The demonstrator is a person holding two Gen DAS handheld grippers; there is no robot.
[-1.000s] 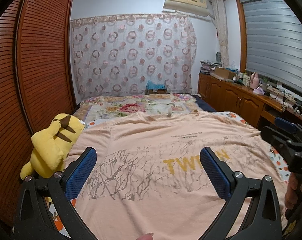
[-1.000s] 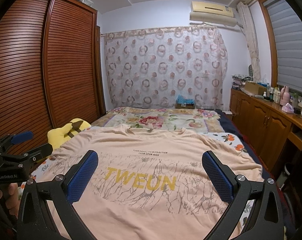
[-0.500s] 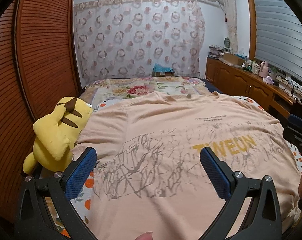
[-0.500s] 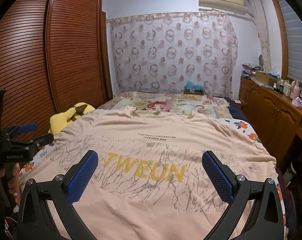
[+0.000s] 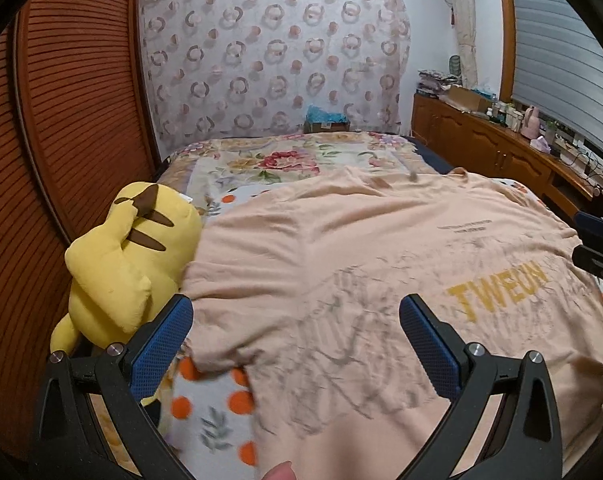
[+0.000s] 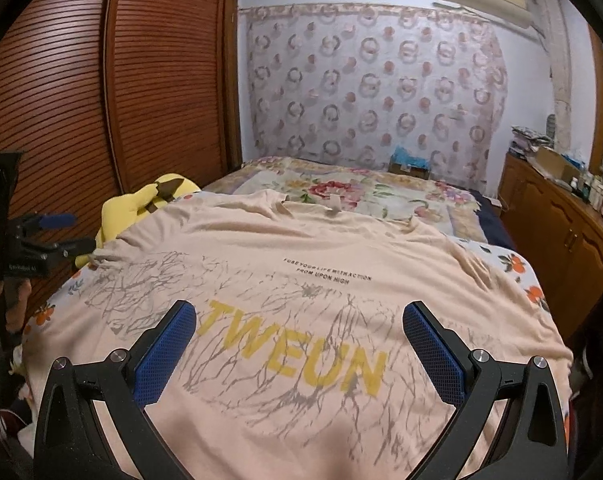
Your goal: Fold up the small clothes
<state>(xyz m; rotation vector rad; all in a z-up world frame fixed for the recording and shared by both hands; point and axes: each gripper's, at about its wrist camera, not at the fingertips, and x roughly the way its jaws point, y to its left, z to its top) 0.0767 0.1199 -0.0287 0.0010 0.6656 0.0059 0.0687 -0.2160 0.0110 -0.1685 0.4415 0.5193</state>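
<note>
A peach T-shirt (image 5: 341, 248) (image 6: 309, 240) with yellow "TWEUN" lettering and grey branch print lies spread flat on the bed, collar toward the far end. My left gripper (image 5: 295, 316) hovers open over the shirt's left side, near its left sleeve, with nothing between its blue pads. My right gripper (image 6: 299, 322) stands open above the lettering at the shirt's middle, also holding nothing. In the right wrist view the left gripper (image 6: 49, 236) shows at the left edge; in the left wrist view the right gripper (image 5: 597, 240) shows at the right edge.
A yellow plush toy (image 5: 129, 256) (image 6: 141, 204) lies at the bed's left edge against the slatted wooden wardrobe (image 6: 101, 100). A floral bedspread (image 5: 301, 160) covers the far half of the bed. A wooden cabinet (image 5: 501, 152) with clutter runs along the right wall.
Both grippers have dropped lower and closer to the shirt. The left one has swung toward the shirt's left side and the plush toy. Both remain open.
</note>
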